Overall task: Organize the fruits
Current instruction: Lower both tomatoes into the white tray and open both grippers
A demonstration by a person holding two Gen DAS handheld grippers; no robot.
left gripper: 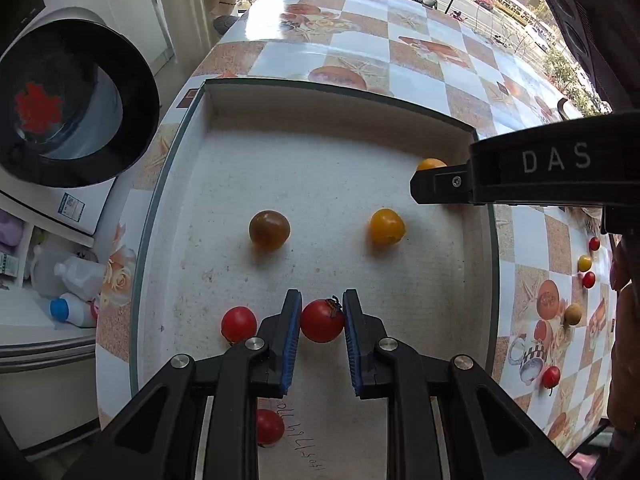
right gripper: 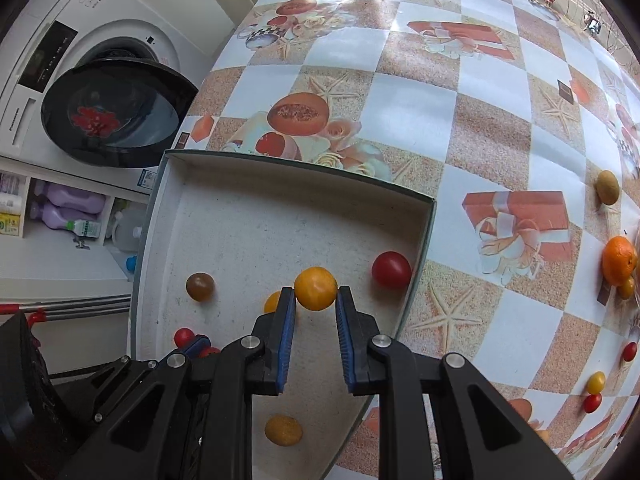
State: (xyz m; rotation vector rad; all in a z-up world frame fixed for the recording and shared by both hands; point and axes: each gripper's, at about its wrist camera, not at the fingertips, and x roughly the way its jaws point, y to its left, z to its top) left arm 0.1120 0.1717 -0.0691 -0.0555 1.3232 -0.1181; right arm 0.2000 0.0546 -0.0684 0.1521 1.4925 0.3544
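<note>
My left gripper [left gripper: 322, 299] is shut on a red cherry tomato [left gripper: 322, 322] just above the white tray [left gripper: 320, 110]. In the tray lie a brown tomato [left gripper: 269, 230], a yellow tomato [left gripper: 387, 226] and two more red tomatoes [left gripper: 239, 324]. My right gripper [right gripper: 315, 290] is shut on a yellow tomato [right gripper: 315, 288] over the tray [right gripper: 280, 178], near its right wall. Beside it lie a red tomato [right gripper: 391, 269] and the brown tomato [right gripper: 200, 287]. The right gripper [left gripper: 418, 185] reaches in from the right in the left wrist view. The left gripper [right gripper: 202, 348] shows at lower left in the right wrist view.
The tray sits at the left edge of a table [right gripper: 480, 120] with a checkered cloth. Loose on the cloth to the right are an orange [right gripper: 619, 261], a brown fruit [right gripper: 607, 187] and several small tomatoes [right gripper: 595, 382]. A washing machine with an open door [right gripper: 112, 112] stands left of the table.
</note>
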